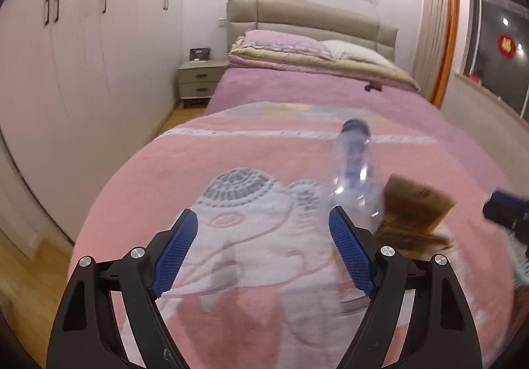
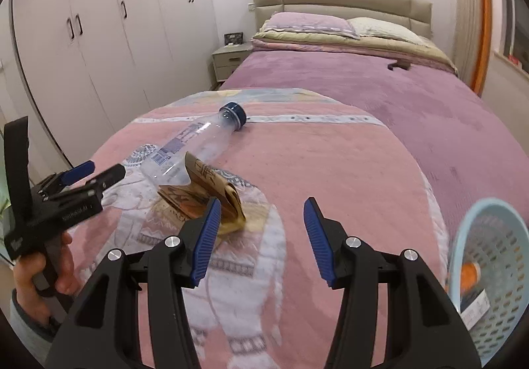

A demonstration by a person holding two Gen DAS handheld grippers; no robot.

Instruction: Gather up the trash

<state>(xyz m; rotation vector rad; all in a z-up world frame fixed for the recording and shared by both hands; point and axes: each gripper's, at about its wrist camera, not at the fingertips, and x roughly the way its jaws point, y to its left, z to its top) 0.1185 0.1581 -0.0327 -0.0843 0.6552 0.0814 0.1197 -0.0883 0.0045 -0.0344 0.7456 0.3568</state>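
Observation:
An empty clear plastic bottle (image 2: 195,147) with a blue cap lies on the pink blanket; it also shows in the left wrist view (image 1: 355,177). A crumpled brown paper wrapper (image 2: 205,193) lies against its base, also seen in the left wrist view (image 1: 413,210). My left gripper (image 1: 264,246) is open and empty, with the bottle just past its right finger. It appears from the side in the right wrist view (image 2: 99,172). My right gripper (image 2: 261,233) is open and empty, the wrapper beside its left finger. A light blue basket (image 2: 489,269) at the right holds some trash.
The bed (image 2: 380,98) has a purple cover, pillows and a beige headboard. A small dark object (image 2: 400,64) lies near the pillows. White wardrobes (image 1: 66,71) line the left wall, with a nightstand (image 1: 198,81) beside the bed. A window ledge (image 1: 489,111) runs along the right.

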